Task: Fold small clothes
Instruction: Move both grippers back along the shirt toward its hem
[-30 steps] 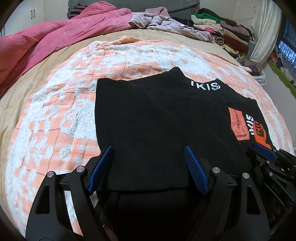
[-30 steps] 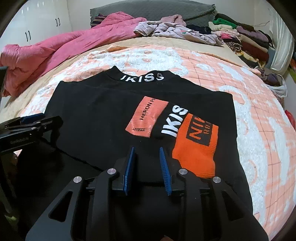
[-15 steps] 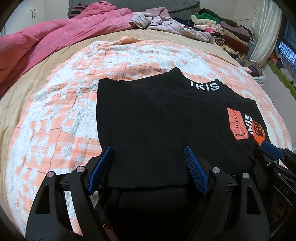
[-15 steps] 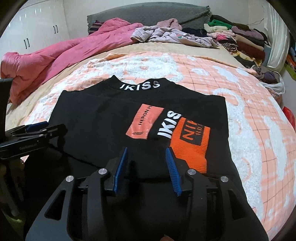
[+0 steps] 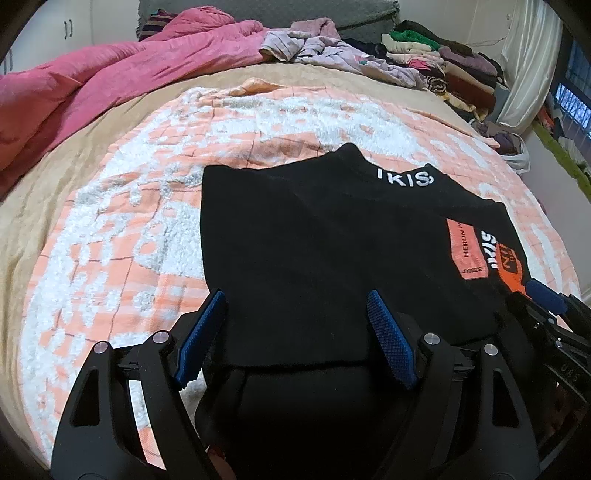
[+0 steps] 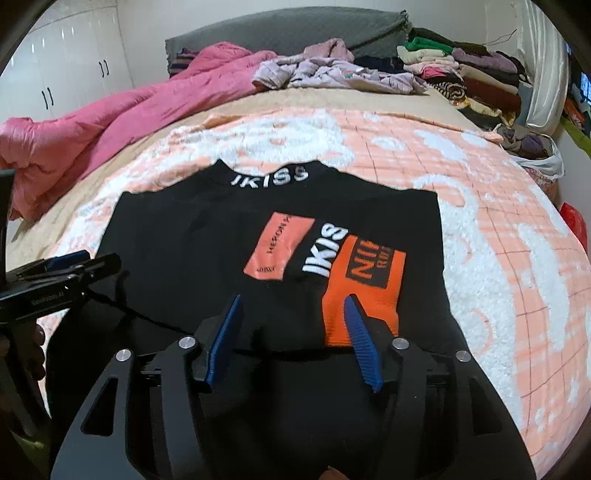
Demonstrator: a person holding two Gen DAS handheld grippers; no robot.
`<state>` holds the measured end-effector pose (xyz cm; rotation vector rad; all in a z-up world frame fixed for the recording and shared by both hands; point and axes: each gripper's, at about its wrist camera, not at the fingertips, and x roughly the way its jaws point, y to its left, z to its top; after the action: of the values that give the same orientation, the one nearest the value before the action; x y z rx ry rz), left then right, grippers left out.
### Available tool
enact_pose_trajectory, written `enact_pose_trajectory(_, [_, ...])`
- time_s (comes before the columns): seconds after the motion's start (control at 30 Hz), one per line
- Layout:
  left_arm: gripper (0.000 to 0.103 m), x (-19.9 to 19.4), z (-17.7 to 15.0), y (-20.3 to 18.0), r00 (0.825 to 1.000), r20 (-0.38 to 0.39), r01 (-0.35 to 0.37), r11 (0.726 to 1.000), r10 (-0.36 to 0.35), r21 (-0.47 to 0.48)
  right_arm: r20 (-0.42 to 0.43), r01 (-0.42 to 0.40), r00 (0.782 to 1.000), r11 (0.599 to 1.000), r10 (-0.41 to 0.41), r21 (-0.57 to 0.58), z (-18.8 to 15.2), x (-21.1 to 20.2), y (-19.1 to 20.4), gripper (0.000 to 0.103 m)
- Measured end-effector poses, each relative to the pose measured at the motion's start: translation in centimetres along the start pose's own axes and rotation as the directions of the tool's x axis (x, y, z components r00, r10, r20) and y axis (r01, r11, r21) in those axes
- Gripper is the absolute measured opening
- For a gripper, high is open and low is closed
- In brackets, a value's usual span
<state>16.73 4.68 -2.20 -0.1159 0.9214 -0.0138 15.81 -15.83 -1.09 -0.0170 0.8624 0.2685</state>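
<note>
Where the bed (image 6: 424, 110) meets the white wardrobe doors (image 6: 74, 74) at far left, a pink duvet (image 6: 110, 122) lies bunched along the edge. Next, loose lilac garments (image 6: 332, 74) sit at the head of the bed, against a grey headboard (image 6: 288, 33). Centre: an orange-and-white patterned blanket (image 6: 498, 258) covers the mattress, and on it the black top (image 6: 192, 240) lies flat, sides folded in, collar lettering "IKISS" facing away, coral and orange print panels on its front. The near hem is turned up over the body of the top.

Left gripper (image 5: 295, 332): fingers (image 5: 201, 336) stand wide over the top's left half; no cloth is pinched between them. Right gripper (image 6: 291, 339): its jaws are opening above the folded hem and the orange panel, pads clear of the fabric, nothing held. Each gripper appears at the edge of the other's view.

Far right: a stack of folded clothes (image 6: 480, 74) in mixed colours, a white curtain (image 6: 546, 74), and a plastic bag (image 6: 543, 162) of garments beside the bed.
</note>
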Motion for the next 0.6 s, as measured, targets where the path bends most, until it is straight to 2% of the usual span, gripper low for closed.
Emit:
enact_pose_trajectory(0.03, [0.071,-0.3,0.0,0.0,1.0,0.003,0.0,1.0,0.0,0.0,0.006,0.0,1.0,1.0,0.0,0.001,0.1,-0.3,0.0,0.06])
enact_pose_trajectory(0.1, [0.071,-0.7,0.1,0.0,1.0,0.009,0.002,1.0,-0.002,0.001,0.014,0.001,1.0,1.0,-0.001,0.004,0.1,-0.6,-0.1,0.071])
enact_pose_trajectory(0.2, [0.072,-1.5,0.2,-0.1,1.0,0.017,0.008,1.0,-0.009,0.0,0.039,-0.003,0.999,1.0,0.003,0.016,0.2,-1.5,-0.2,0.075])
enact_pose_trajectory(0.23, [0.073,-1.7,0.3,0.0,1.0,0.02,0.011,1.0,-0.011,-0.001,0.044,-0.004,0.999,1.0,0.003,0.018,0.3,-1.6,-0.3,0.08])
enact_pose_trajectory(0.3, [0.082,-2.2,0.3,0.0,1.0,0.028,0.011,1.0,-0.011,-0.002,0.064,0.002,0.998,1.0,-0.004,0.024,0.4,-2.3,-0.4,0.083])
enact_pose_trajectory(0.4, [0.084,-3.0,0.4,-0.1,0.999,0.041,0.013,1.0,-0.013,0.0,0.093,-0.004,0.996,0.999,0.002,0.032,0.5,-3.3,-0.5,0.091])
enact_pose_trajectory(0.43, [0.085,-3.4,0.3,-0.1,0.999,0.049,0.013,1.0,-0.013,0.001,0.103,-0.001,0.995,0.999,-0.003,0.033,0.5,-3.7,-0.6,0.092])
enact_pose_trajectory(0.5, [0.093,-4.3,0.2,-0.2,0.998,0.067,0.005,1.0,-0.006,0.011,0.127,-0.007,0.992,0.999,0.002,0.034,0.4,-4.7,-0.7,0.094])
enact_pose_trajectory(0.6, [0.093,-5.4,-0.2,-0.2,0.996,0.084,0.0,1.0,-0.002,0.02,0.152,-0.014,0.988,0.999,0.008,0.035,0.3,-6.0,-0.9,0.095])
